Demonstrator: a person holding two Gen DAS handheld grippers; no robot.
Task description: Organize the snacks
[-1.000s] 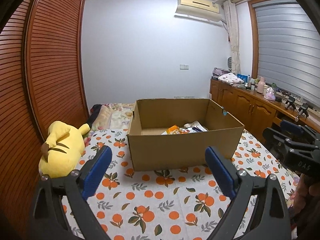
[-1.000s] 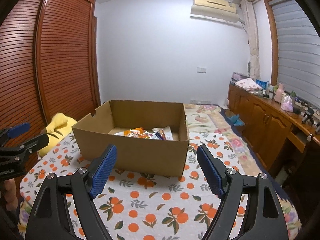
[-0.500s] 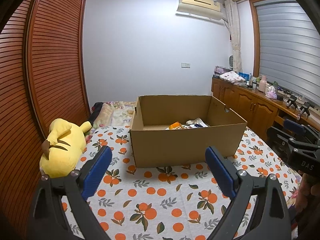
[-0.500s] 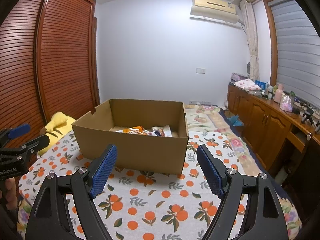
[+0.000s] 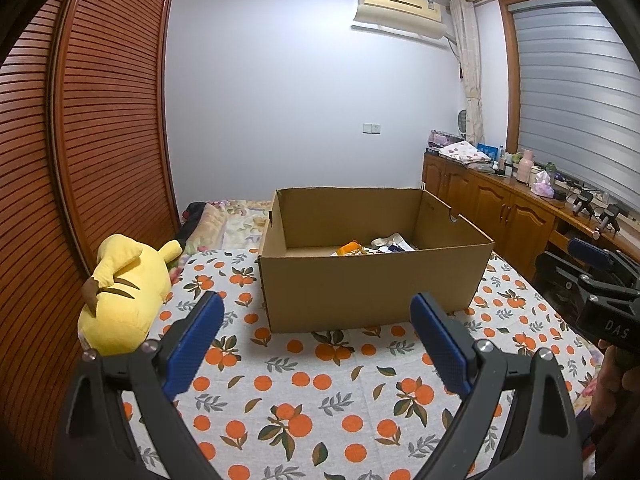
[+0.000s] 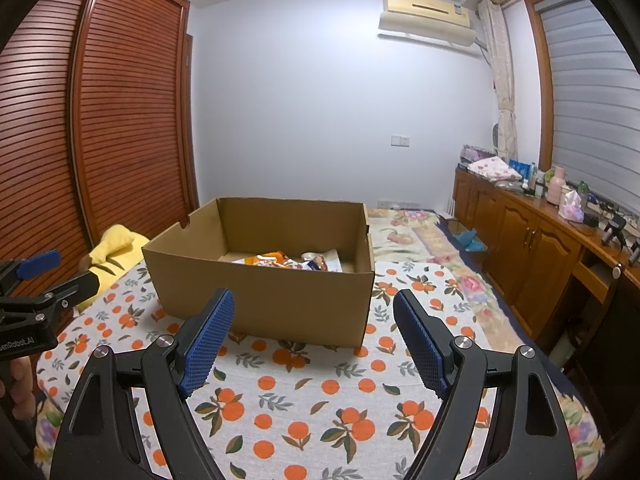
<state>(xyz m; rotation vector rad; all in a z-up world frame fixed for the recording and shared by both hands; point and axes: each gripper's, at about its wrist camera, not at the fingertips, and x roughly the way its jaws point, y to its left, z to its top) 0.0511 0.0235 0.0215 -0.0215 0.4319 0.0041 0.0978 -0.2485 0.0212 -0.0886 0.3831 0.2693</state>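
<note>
Snacks (image 6: pixel 288 261) are lying inside the cardboard box (image 6: pixel 264 300), beyond both grippers' spread, empty jaws. Left gripper (image 5: pixel 316 344) and right gripper (image 6: pixel 314 340) are hovering above the bedspread (image 6: pixel 320 400), angling slightly downward.

A: What do the walls of the cardboard box (image 5: pixel 372 288) hide?
B: Most of the snack packets (image 6: pixel 288 262); their labels are too small to read

A: And the yellow plush toy (image 6: pixel 116 250)?
B: In the right wrist view the box and the left gripper (image 6: pixel 32 280) cover much of it
</note>
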